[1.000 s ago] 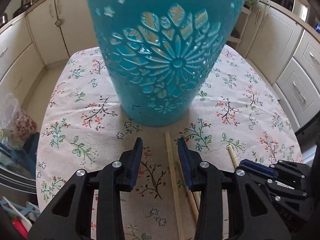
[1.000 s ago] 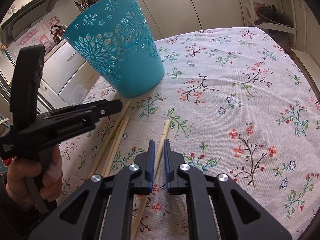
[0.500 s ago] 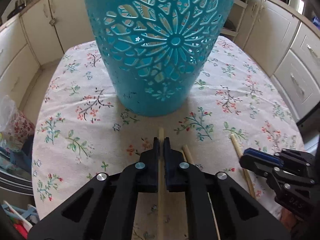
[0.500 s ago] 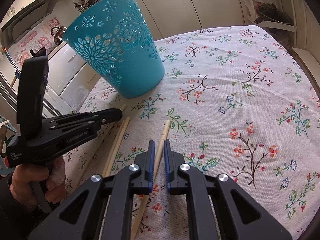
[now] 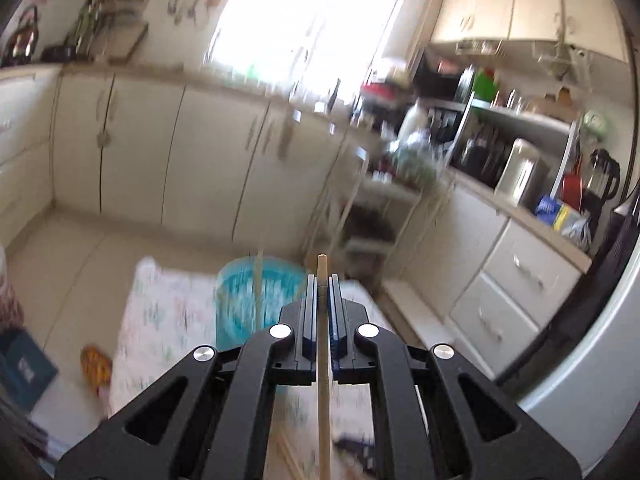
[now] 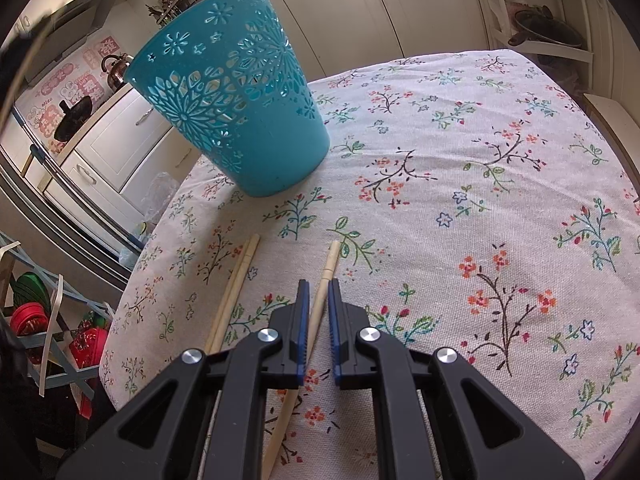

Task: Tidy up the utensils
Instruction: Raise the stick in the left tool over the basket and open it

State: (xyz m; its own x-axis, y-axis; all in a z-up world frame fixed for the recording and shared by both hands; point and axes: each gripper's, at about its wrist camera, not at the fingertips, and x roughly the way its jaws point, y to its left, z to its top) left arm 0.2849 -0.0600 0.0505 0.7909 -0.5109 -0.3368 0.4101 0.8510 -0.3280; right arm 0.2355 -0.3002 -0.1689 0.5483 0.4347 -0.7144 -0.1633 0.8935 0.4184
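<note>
Wooden chopstick (image 5: 322,360) sits clamped in my left gripper (image 5: 321,292), lower centre, above the teal basket (image 5: 256,300); tilting could miss its rim. My right gripper (image 6: 318,300) straddles another chopstick (image 6: 320,304), slightly parted.

— What colour is seen on the basket (image 6: 236,112)?
— Teal is shown, with cut-out flowers, stars and a large petalled rosette pierced through its wall.

— And the cloth (image 6: 500,128) on the surface?
— An off-white ground is printed with dark branches, orange-red blossoms, green leaves and small blue flowers.

— The chopsticks (image 6: 234,284)?
— Pale, plain wood is seen; the one (image 5: 322,360) gripped by the left tongs (image 5: 321,292) is a warmer tan.

— The right tongs (image 6: 318,300)?
— Black bodies, blue ridged pads and silver rivets are shown, as on the left.
</note>
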